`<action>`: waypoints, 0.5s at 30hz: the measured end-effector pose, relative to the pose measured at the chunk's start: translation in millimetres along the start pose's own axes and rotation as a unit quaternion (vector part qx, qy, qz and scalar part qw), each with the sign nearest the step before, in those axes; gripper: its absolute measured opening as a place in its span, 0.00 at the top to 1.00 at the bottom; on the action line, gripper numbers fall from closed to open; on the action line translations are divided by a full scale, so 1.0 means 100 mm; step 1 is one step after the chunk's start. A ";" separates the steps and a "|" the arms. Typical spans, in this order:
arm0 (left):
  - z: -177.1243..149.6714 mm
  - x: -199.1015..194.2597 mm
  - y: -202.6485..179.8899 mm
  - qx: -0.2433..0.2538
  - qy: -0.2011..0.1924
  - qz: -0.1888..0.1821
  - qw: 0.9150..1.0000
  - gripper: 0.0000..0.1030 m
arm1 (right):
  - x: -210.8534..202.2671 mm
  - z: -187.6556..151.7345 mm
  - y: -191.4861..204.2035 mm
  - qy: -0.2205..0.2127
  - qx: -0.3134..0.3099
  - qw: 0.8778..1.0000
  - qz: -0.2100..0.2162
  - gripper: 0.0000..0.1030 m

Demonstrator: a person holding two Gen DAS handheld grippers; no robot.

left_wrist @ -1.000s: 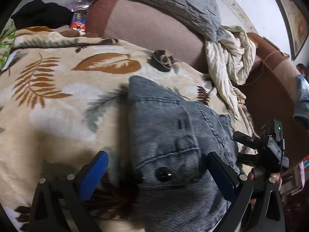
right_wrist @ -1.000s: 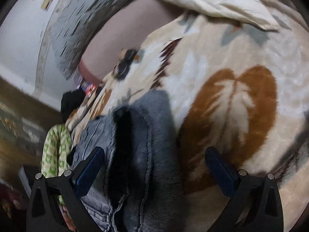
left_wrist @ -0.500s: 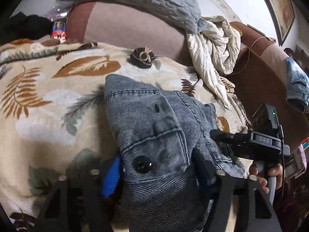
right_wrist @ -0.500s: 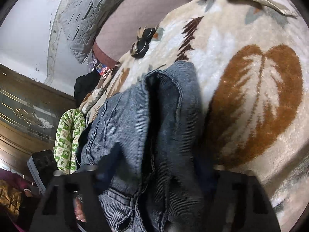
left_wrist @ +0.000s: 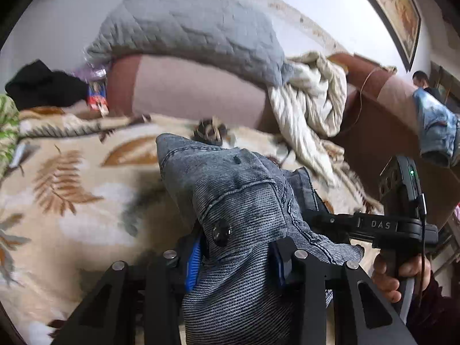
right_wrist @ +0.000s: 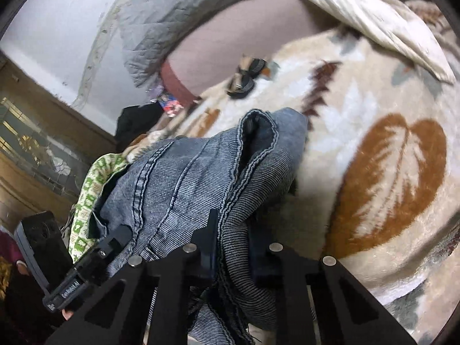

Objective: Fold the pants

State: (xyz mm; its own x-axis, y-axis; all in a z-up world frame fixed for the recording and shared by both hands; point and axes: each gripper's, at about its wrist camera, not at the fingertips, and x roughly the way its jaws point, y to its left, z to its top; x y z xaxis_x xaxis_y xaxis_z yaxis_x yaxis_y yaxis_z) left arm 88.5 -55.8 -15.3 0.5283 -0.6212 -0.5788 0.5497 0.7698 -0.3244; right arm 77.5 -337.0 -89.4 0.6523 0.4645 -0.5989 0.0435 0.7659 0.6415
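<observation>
The grey-blue denim pants (left_wrist: 230, 189) lie bunched on a leaf-patterned blanket (left_wrist: 72, 189). My left gripper (left_wrist: 235, 258) is shut on the waistband by the black button (left_wrist: 221, 232) and holds it lifted off the blanket. My right gripper (right_wrist: 230, 247) is shut on a folded edge of the same pants (right_wrist: 201, 172), also raised. The right gripper also shows in the left wrist view (left_wrist: 330, 221), close beside the left one. The rest of the pants is hidden below the grippers.
A sofa back (left_wrist: 195, 92) carries a grey quilt (left_wrist: 187, 28) and a cream cloth (left_wrist: 310, 97). A small dark round object (left_wrist: 210, 133) sits on the blanket behind the pants. Black clothing (left_wrist: 43, 86) and a green printed cloth (right_wrist: 92, 195) lie at the left.
Both grippers went from open around the pants to shut on the denim. They have since lifted the cloth up off the blanket.
</observation>
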 end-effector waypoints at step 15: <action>-0.06 0.16 0.68 -0.063 0.044 0.077 0.994 0.59 | 0.61 -0.03 0.37 0.001 -0.029 0.999 -0.025 0.83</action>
State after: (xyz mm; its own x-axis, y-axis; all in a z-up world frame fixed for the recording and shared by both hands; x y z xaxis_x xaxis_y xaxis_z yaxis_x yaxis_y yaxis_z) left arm 130.6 -12.3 -51.8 0.5386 -0.4832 -0.6902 0.3779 0.8707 -0.3147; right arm 116.8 -279.0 -103.5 0.6487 0.4264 -0.6304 0.0324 0.8121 0.5826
